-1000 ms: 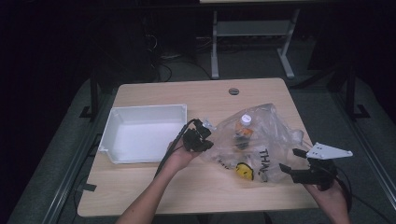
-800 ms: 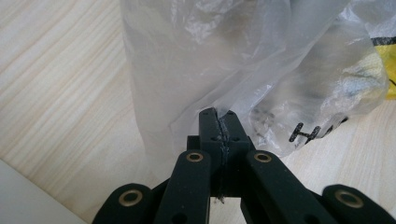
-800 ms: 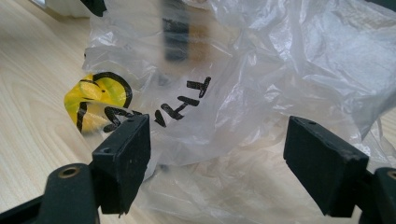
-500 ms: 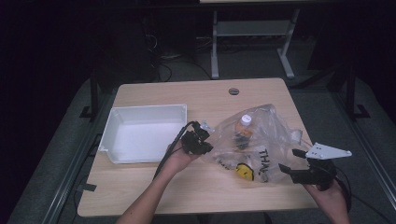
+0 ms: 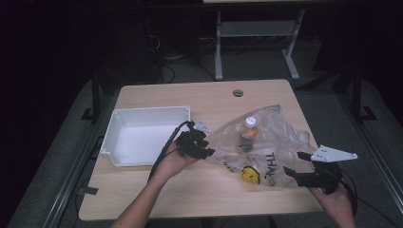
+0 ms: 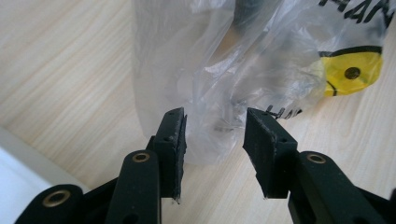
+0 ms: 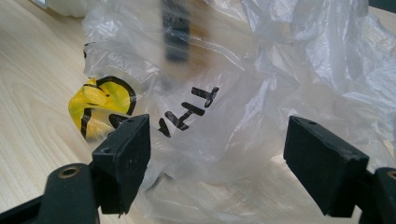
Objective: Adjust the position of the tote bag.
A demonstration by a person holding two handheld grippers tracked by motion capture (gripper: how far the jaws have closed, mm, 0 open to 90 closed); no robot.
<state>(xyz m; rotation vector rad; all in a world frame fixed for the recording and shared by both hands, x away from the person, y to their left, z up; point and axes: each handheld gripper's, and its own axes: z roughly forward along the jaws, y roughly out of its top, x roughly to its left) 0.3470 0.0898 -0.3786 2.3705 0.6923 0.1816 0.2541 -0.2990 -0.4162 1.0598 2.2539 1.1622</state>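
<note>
A clear plastic bag with black lettering and a yellow smiley print lies crumpled on the wooden table. Inside it lies a small bottle with a white cap and orange contents. My left gripper is at the bag's left edge. Its jaws have just been opening, and in the left gripper view a loose fold of the bag sits between the pads without being pressed. My right gripper stands wide open at the bag's right edge, with plastic bulging between its jaws.
A white empty tray sits on the table's left part, just behind my left hand. A round cable hole lies near the far edge. Beyond the table stands a grey metal frame on a dark floor.
The left gripper has risen slightly at the bag's left edge and its jaws have come apart off the plastic. The right gripper and the bottle have kept still.
</note>
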